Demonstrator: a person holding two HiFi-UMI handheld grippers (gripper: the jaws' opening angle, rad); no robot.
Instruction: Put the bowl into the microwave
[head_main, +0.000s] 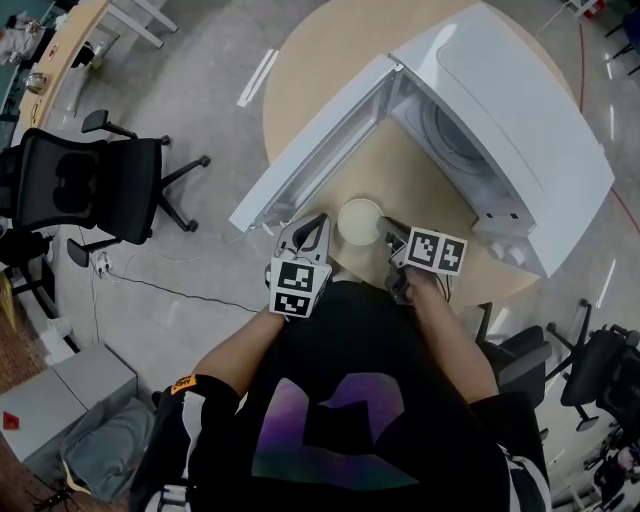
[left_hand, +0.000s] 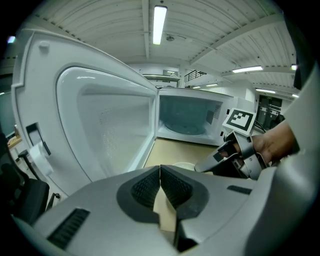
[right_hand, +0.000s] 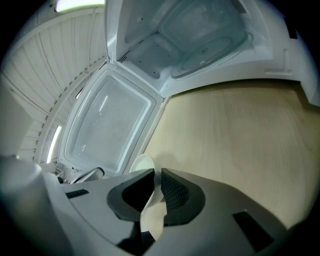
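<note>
A small white bowl (head_main: 360, 220) sits on the round wooden table (head_main: 330, 40), in front of the white microwave (head_main: 520, 130), whose door (head_main: 320, 140) stands wide open to the left. My right gripper (head_main: 392, 233) is at the bowl's right side; in the right gripper view the bowl's rim (right_hand: 142, 164) passes between its shut pads (right_hand: 154, 176). My left gripper (head_main: 318, 224) is just left of the bowl, its jaws (left_hand: 160, 171) shut with nothing between them. Past them I see the bowl (left_hand: 186, 165), the right gripper (left_hand: 220, 157) and the microwave's cavity (left_hand: 187, 117).
The open door (left_hand: 105, 130) walls off the left of the table. A black office chair (head_main: 80, 190) stands on the floor at left, a grey box (head_main: 60, 395) at lower left, and another chair (head_main: 590, 370) at lower right.
</note>
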